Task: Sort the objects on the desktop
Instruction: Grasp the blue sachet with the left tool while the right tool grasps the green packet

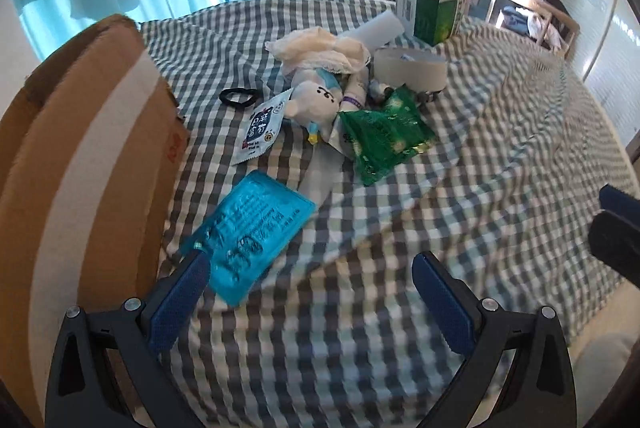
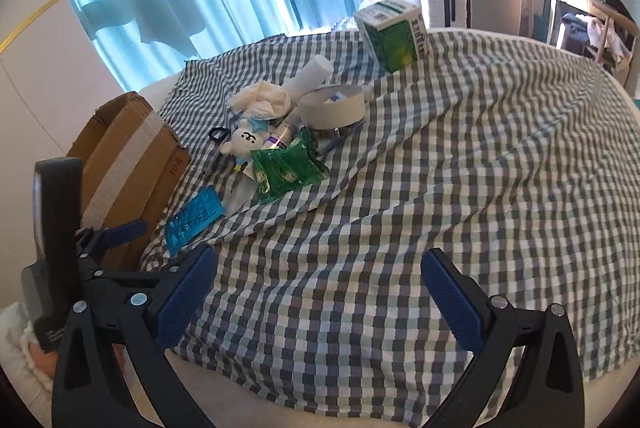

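My read is that the job is to move the loose clutter into the box (image 1: 80, 164), which stands open at the far left on the checked cloth (image 1: 460, 164); its flaps are up, so nothing blocks a drop.

My left gripper (image 1: 312, 280) has its jaws wide apart and holds nothing. The blue pack (image 1: 248, 236) lies just beside the box, and my left finger's tip is at its near corner, touching or nearly so. That pack looks like the step in hand. It is flat and probably slippery, so I would shift left until the pack's near edge sits between the pads, come in low against the cloth, and pinch the edge rather than press down on the face. The cloth is soft and wrinkled; I should take care not to catch a fold with it.

Further on sit the white sachet (image 1: 260, 132), the black band (image 1: 239, 96), the plush (image 1: 312, 100), the green bag (image 1: 384, 136) and the tape roll (image 1: 410, 66), bunched and partly overlapping.

My right gripper (image 2: 320, 288) is also spread and empty, over bare cloth, well apart from the pile. I would hold it clear until the left has dropped its load.
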`<state>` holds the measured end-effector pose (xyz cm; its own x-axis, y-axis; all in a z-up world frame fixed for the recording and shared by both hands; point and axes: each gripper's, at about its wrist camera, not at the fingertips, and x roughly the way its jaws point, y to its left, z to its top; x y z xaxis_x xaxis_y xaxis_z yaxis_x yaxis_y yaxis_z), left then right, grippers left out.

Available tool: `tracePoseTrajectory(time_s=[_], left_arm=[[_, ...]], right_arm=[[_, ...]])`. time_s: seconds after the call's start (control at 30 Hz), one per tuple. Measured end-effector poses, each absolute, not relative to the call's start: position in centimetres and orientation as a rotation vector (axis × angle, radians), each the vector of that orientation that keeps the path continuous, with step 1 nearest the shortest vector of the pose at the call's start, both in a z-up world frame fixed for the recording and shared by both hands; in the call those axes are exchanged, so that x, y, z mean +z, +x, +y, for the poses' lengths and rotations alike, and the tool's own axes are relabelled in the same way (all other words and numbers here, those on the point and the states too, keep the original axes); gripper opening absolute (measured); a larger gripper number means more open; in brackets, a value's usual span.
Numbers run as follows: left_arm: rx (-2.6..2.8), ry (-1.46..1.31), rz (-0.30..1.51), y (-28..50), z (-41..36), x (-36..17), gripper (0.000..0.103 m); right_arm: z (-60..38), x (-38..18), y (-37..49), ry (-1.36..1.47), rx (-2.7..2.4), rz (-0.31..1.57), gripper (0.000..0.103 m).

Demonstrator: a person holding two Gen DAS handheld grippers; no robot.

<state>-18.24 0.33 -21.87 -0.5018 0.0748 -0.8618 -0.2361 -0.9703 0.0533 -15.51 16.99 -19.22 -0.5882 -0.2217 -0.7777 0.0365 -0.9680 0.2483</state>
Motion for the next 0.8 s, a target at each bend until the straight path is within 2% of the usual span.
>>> tracePoseTrajectory(time_s=[0.27,0.47,0.6,0.73,0.77,0.8], left_arm=[[2.557,-1.514,0.258,-22.0,-1.6,-25.1,0.103],[2.539,-1.497,0.318,-22.4,-1.1,-27.4,0.103],[2.552,-1.481,0.291,-22.2,-1.4,-27.5,0.102],[2.535,-1.495,0.24,-22.4,-1.8,-27.5,0.094],[2.527,-1.502,0.227,-22.5,-1.9,-27.5,0.09],[2.52,-1.509,0.208,-22.6,-2.1,-27.5,0.088]], right_arm=[[15.3,-21.0,-21.2,1.329,-2.605,-0.22,0.102],[12.1,-24.7,-26.5,1.389,-2.538,-0.182,0.102],[11.0,-26.9,-28.8,1.426,-2.52,-0.202,0.102],[10.5,-28.3,-30.4,1.515,-2.538,-0.162,0.101],[10.3,-28.5,-30.6,1.539,-2.527,-0.14,0.099],[10.3,-28.5,-30.8,1.555,-2.519,-0.128,0.093]])
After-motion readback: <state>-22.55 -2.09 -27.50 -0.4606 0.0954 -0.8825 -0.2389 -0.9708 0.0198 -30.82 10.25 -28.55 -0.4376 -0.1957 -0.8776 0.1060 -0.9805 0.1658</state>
